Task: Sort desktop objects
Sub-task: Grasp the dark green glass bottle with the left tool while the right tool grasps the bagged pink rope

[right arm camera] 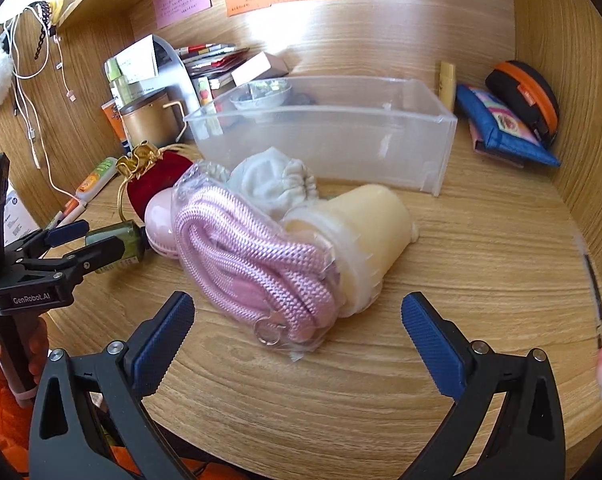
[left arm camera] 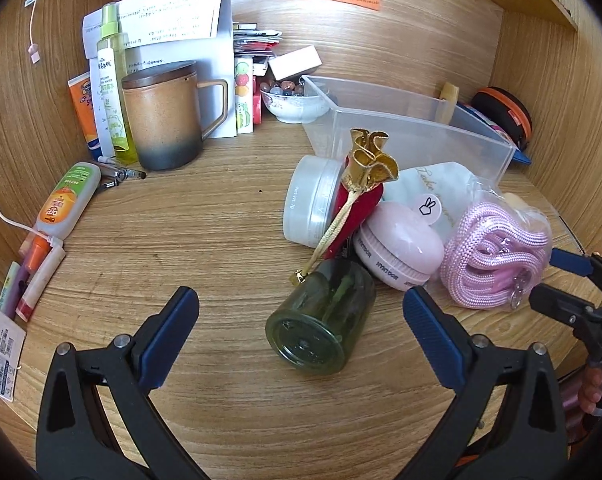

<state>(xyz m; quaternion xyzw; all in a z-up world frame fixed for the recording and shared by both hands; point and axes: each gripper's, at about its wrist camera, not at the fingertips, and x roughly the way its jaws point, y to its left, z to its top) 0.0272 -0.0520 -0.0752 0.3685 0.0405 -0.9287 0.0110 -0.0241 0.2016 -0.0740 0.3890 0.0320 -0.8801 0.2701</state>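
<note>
Holding both grippers spread wide, gripping nothing. Our left gripper (left arm camera: 301,316) brackets a green glass jar (left arm camera: 321,320) lying on its side on the desk (left arm camera: 205,216). Our right gripper (right arm camera: 297,316) faces the bagged pink cord (right arm camera: 253,264), which touches a cream jar (right arm camera: 365,236). The clear plastic bin (right arm camera: 341,140) sits behind the pile.

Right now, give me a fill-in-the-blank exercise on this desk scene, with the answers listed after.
1. The green glass jar between the left gripper fingers lies on its ____.
2. The clear plastic bin behind the pile holds ____.
3. The rope sealed in a plastic bag is ____ in colour.
4. The right gripper has its jaws ____.

Missing words: side; nothing; pink; open
</note>
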